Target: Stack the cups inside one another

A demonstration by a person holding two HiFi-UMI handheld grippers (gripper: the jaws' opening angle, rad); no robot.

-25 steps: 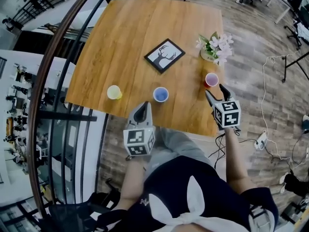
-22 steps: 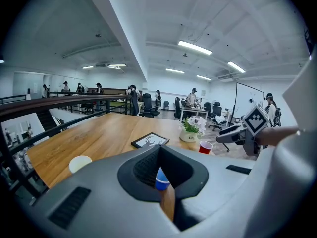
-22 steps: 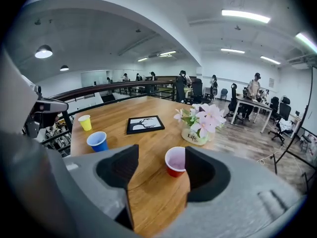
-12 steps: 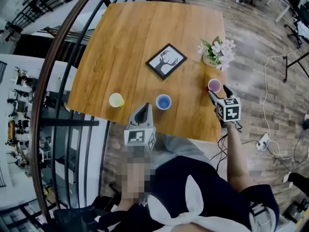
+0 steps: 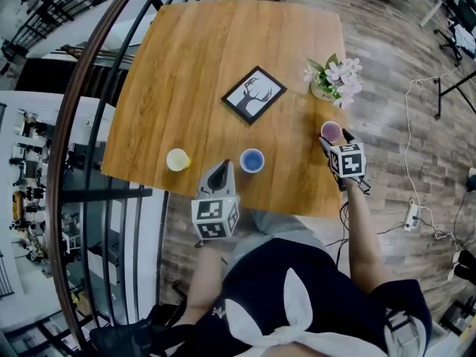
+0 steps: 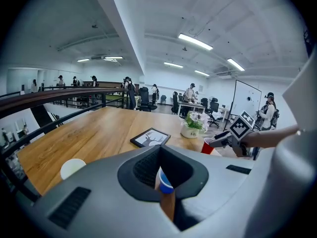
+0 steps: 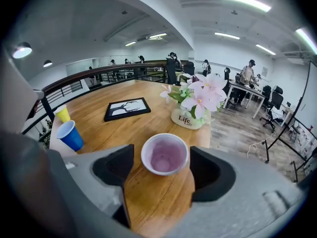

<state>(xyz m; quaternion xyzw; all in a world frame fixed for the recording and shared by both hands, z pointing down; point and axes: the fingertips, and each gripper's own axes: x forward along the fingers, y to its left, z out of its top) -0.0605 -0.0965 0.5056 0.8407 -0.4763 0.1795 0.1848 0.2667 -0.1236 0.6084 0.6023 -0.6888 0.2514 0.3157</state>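
Hovering at the right near corner of the table (image 5: pixel 193 58) with the right claw (image 5: pixel 335 140), jaws spread wide and just now opened further, one on each side of the red cup (image 5: pixel 330 132) and not closed on it; in the right gripper view, an upright cup with a pale pinkish inside, standing on the wood between the two dark pads, a clear gap on one side and only a sliver on the other. Just behind that cup, a white pot of pink flowers (image 5: pixel 332 78), close but apart. Holding the left claw (image 5: pixel 219 175) low over the near edge of the table, jaws shut tight together with nothing between them, pointing across the wood between the yellow cup (image 5: pixel 177 159) and the blue cup (image 5: pixel 252 160), nearer the blue one and touching neither. Standing upright and separate in a loose row along the near side, all three cups: yellow at the left, blue in the middle, red well off to the right, none yet inside another. Lying flat toward the middle of the table, a black-framed picture (image 5: pixel 253 89) of a deer's head, turned at an angle, apart from the cups and the flowers
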